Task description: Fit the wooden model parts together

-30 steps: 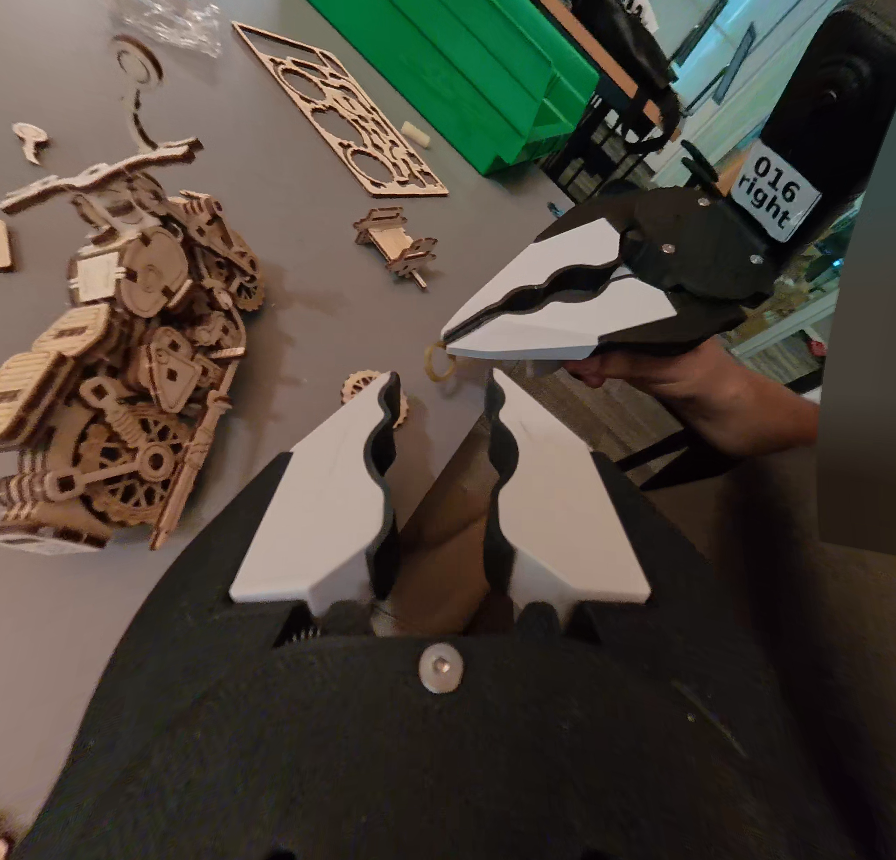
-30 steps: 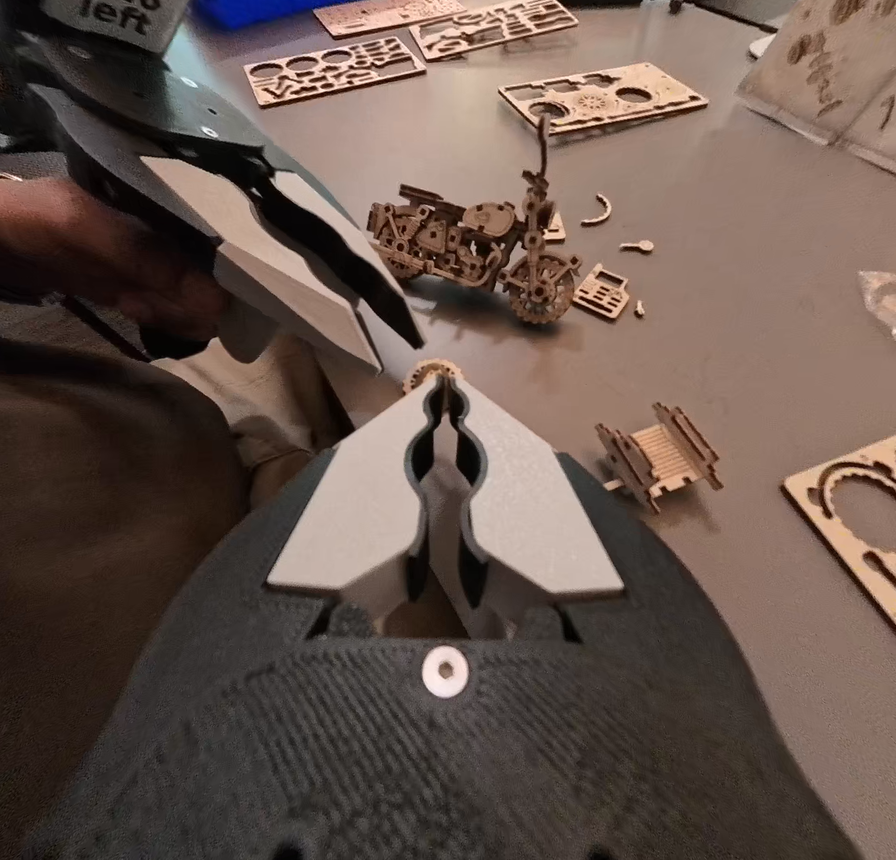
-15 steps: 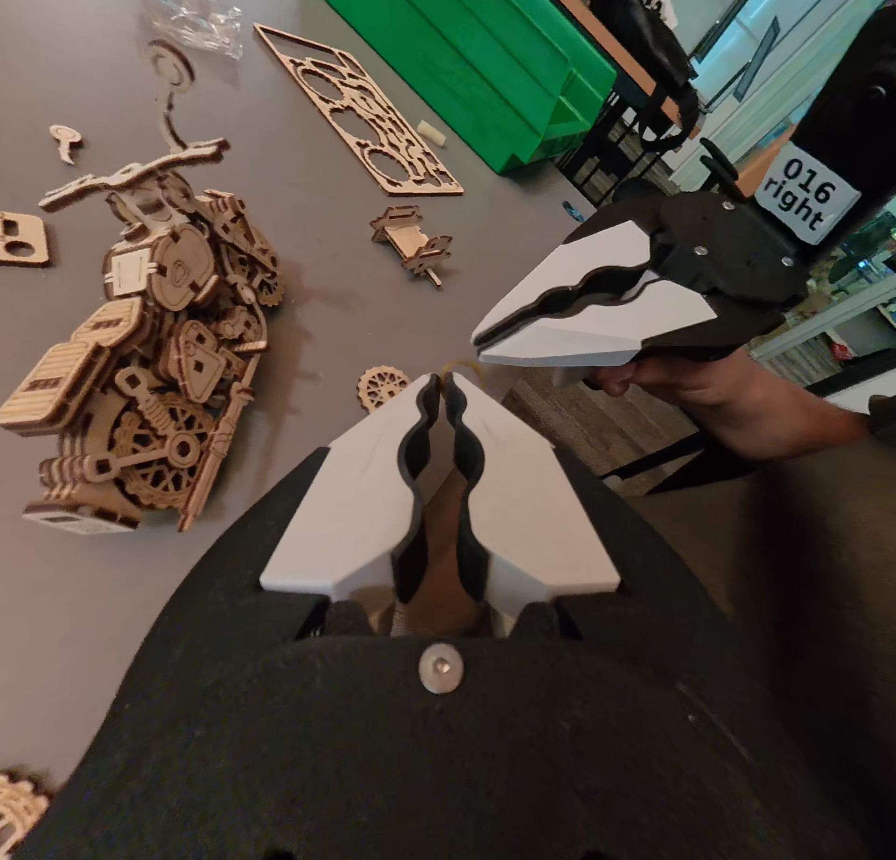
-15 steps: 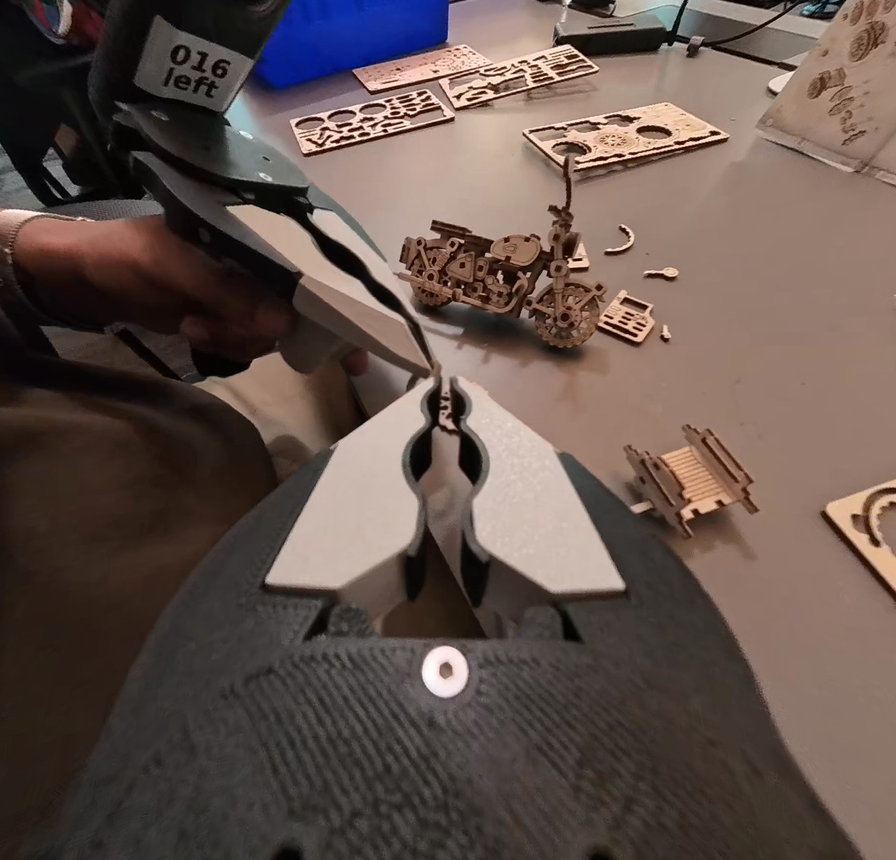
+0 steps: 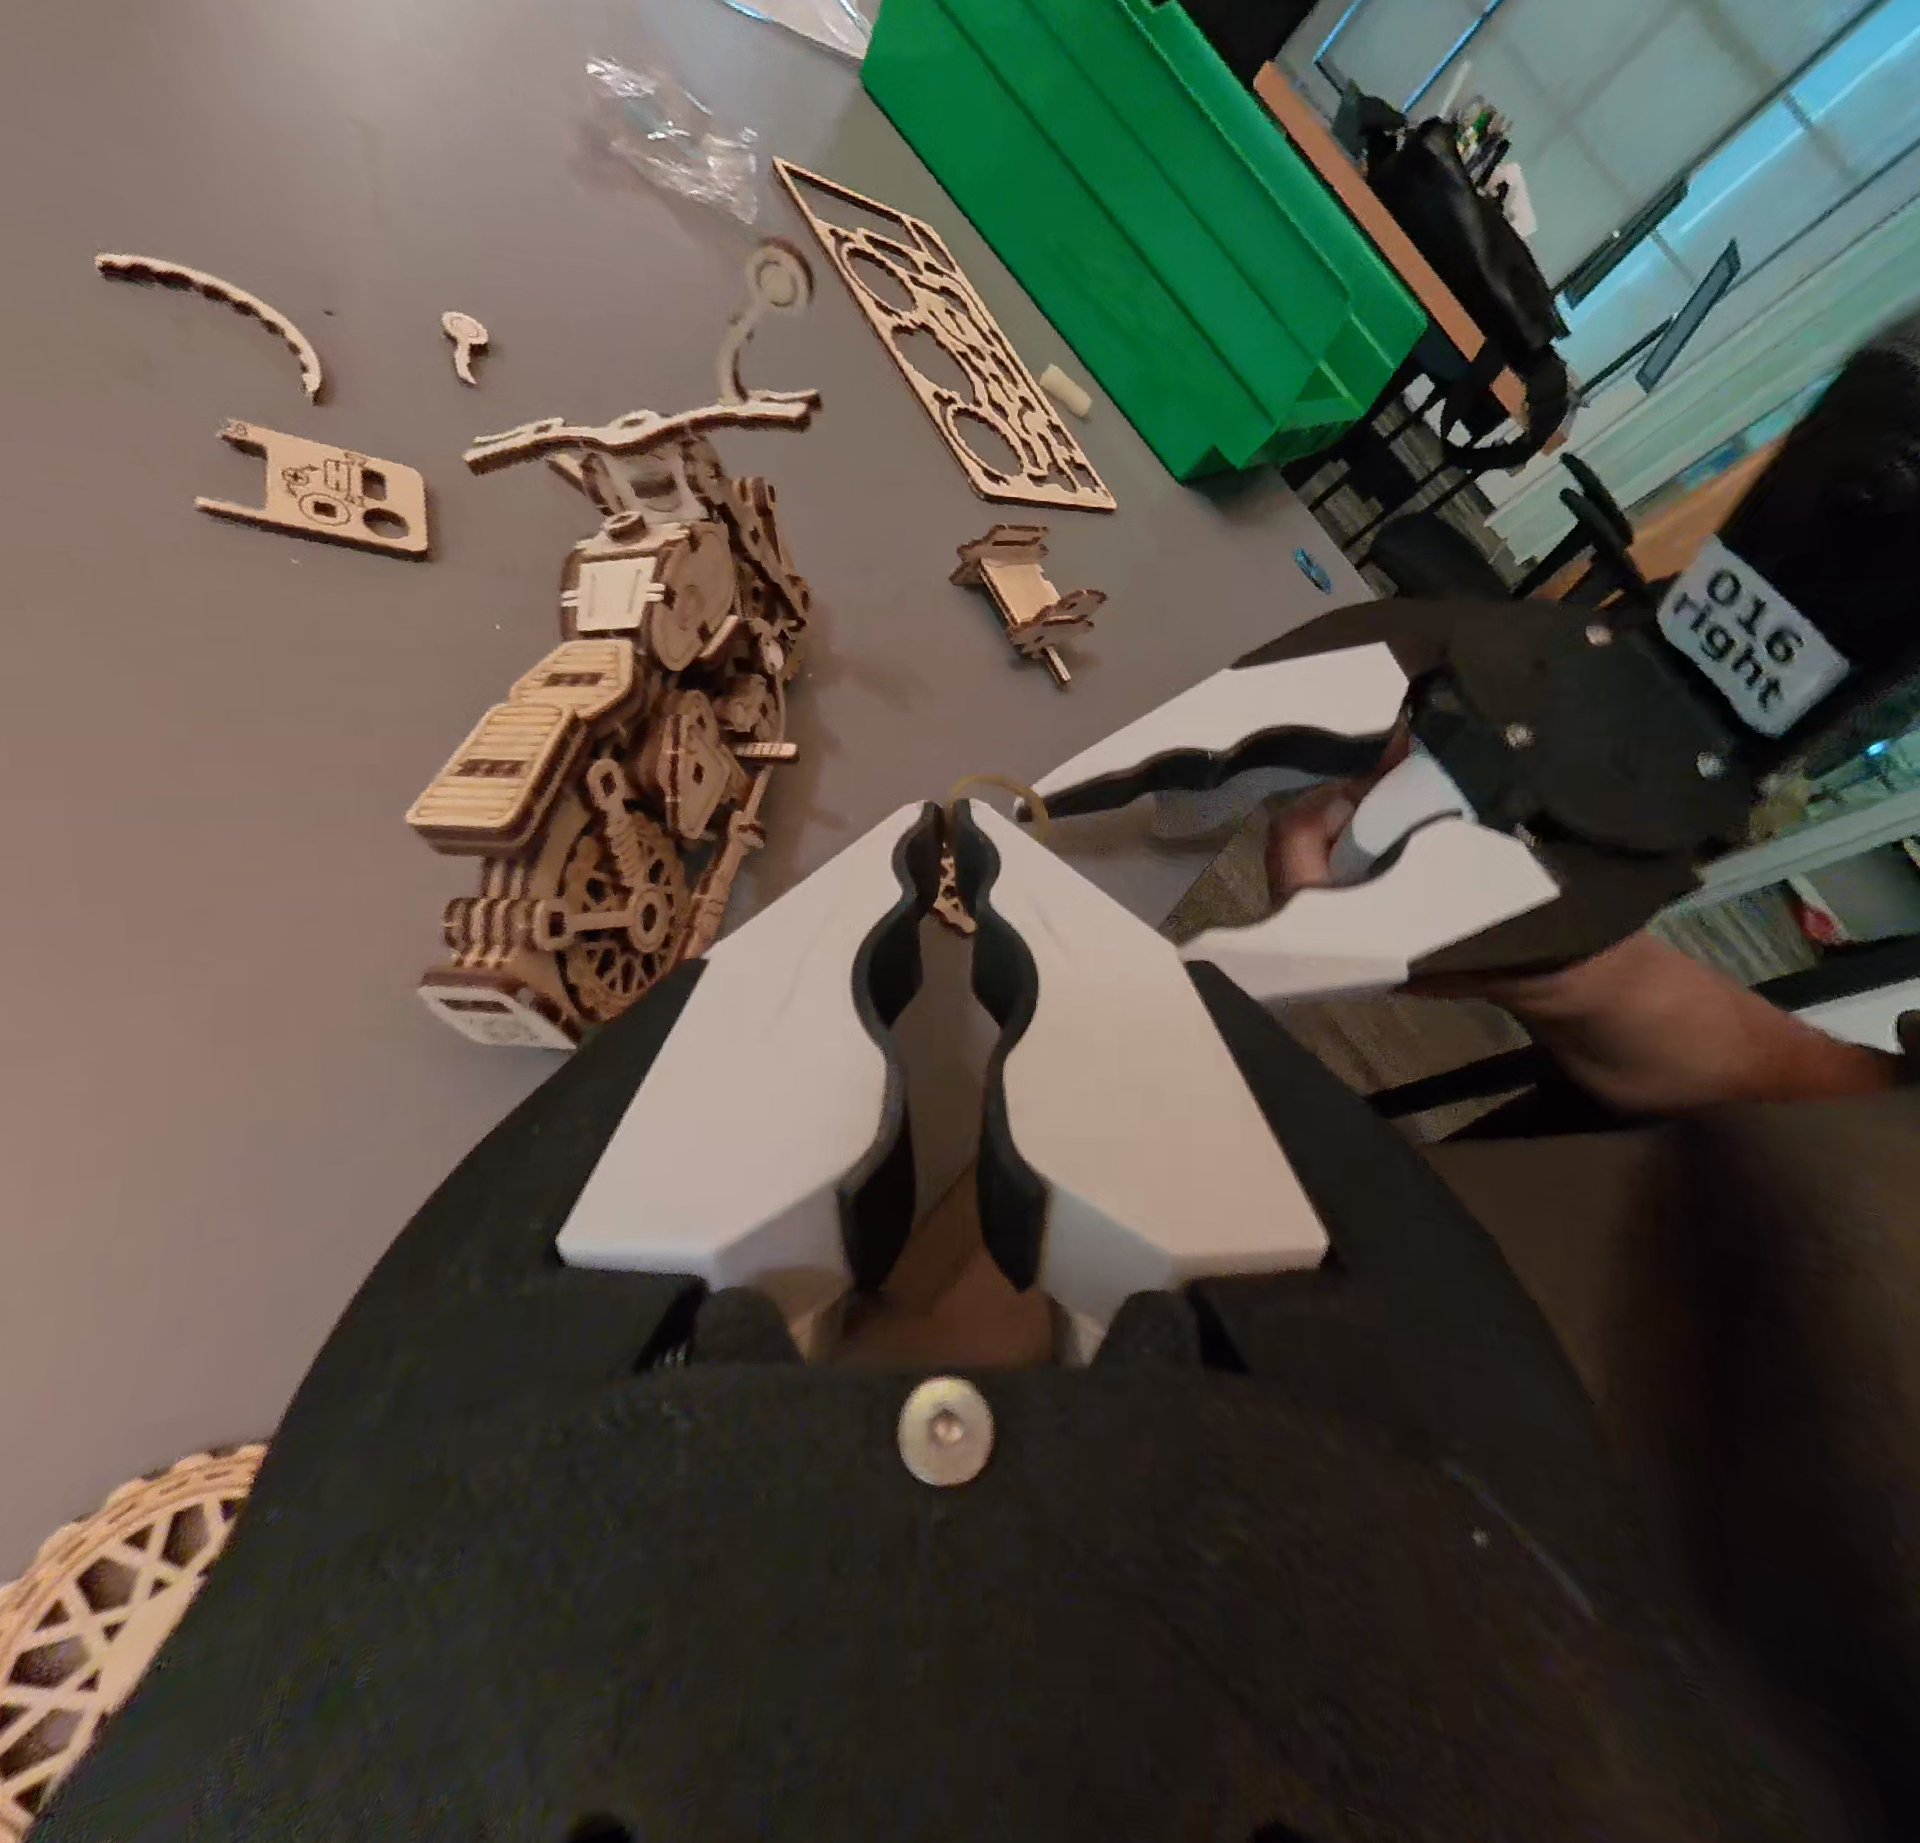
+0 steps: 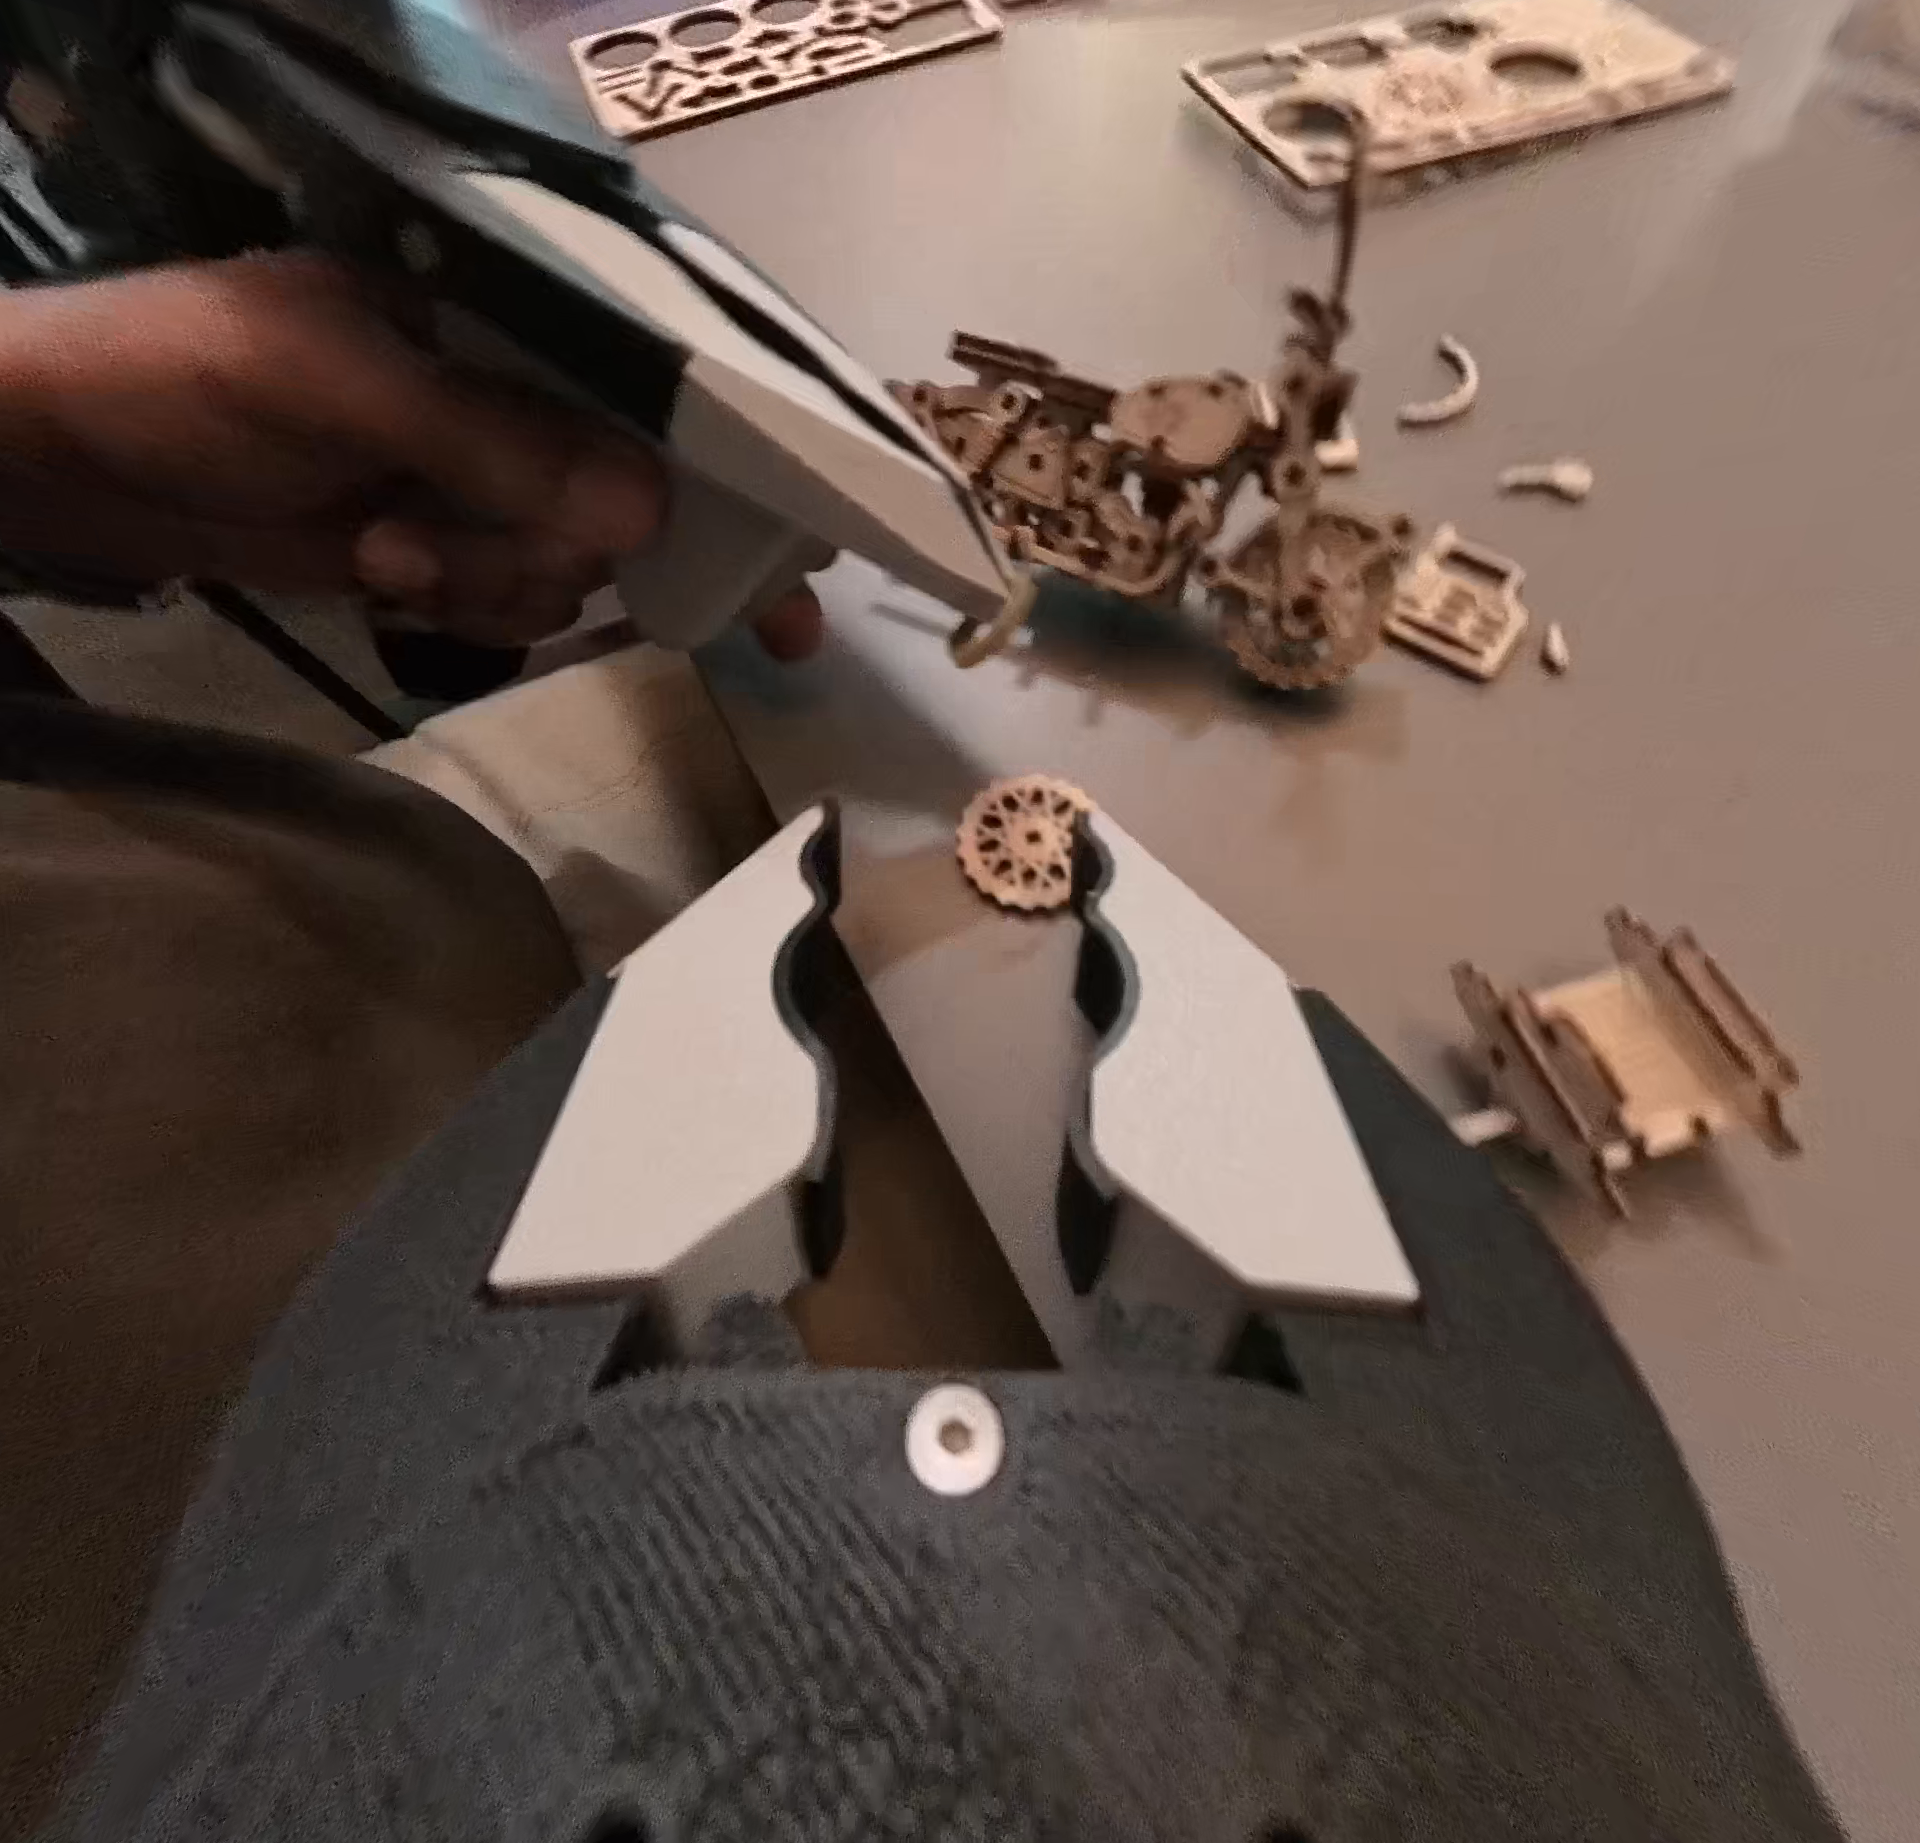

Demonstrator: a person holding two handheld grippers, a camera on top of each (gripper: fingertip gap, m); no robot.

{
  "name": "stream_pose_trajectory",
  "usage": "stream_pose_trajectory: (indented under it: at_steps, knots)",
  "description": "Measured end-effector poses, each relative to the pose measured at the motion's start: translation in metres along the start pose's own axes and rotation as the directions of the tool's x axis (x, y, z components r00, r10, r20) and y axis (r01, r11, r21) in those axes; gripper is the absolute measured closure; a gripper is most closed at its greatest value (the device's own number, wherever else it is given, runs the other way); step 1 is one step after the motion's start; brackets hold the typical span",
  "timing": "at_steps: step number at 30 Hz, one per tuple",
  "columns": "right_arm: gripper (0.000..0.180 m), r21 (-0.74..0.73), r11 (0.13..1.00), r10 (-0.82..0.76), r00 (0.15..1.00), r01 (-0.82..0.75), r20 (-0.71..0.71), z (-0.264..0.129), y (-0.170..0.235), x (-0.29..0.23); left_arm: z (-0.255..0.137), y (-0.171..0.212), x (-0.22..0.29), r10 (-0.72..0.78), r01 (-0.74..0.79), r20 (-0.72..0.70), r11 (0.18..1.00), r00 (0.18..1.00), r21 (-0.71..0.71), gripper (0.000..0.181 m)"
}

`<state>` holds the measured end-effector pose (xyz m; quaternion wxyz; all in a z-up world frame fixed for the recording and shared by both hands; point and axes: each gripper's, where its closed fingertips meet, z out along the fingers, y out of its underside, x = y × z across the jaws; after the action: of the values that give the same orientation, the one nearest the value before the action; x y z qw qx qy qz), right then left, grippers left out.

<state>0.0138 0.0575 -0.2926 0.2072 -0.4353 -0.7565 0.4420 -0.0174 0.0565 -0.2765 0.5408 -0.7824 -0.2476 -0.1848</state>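
— Two ways I can see this slipping. Look at the left gripper [image 5: 943, 819]: jaws pressed together on a thin ring [image 5: 992, 787], held only at the very tips, with most of it hanging out in the air.

— So it could twist or pop out?

— I'd say so, if the grip eases or the ring bumps something. The view's too blurred to tell how much of it is caught.

— And the right gripper [image 6: 966, 829]?

— Wide open, nothing in it. The gear [image 6: 1023, 843] lies flat on the table [image 6: 1558, 287] between its fingers, just beside the right one, and near the table's near edge.

— That edge worries me.

— Me too. A flat, thin disc gives the fingers little to catch. If they close off-centre, I'd guess it skids, maybe off towards the person's lap.

— What about the bike [image 6: 1195, 474]?

— Upright on its wheels, farther back, just behind the left gripper's tips. It looks easy to topple with a careless swing.
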Motion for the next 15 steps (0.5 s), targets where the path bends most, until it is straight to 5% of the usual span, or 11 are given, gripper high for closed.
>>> stream_pose_trajectory:
  at_steps: [5, 15]
  knots:
    - [0.119, -0.130, 0.969, -0.213, 0.977, 0.209, -0.020, 0.020, 0.013, -0.013, -0.005, -0.003, -0.002, -0.040, 0.040, -0.004, 0.999, 0.999, 0.022, 0.181]
    - [0.141, -0.092, 0.990, -0.108, 0.994, 0.107, -0.006, -0.004, 0.024, -0.031, -0.014, 0.019, 0.021, -0.071, 0.071, -0.028, 0.997, 0.997, 0.015, 0.181]
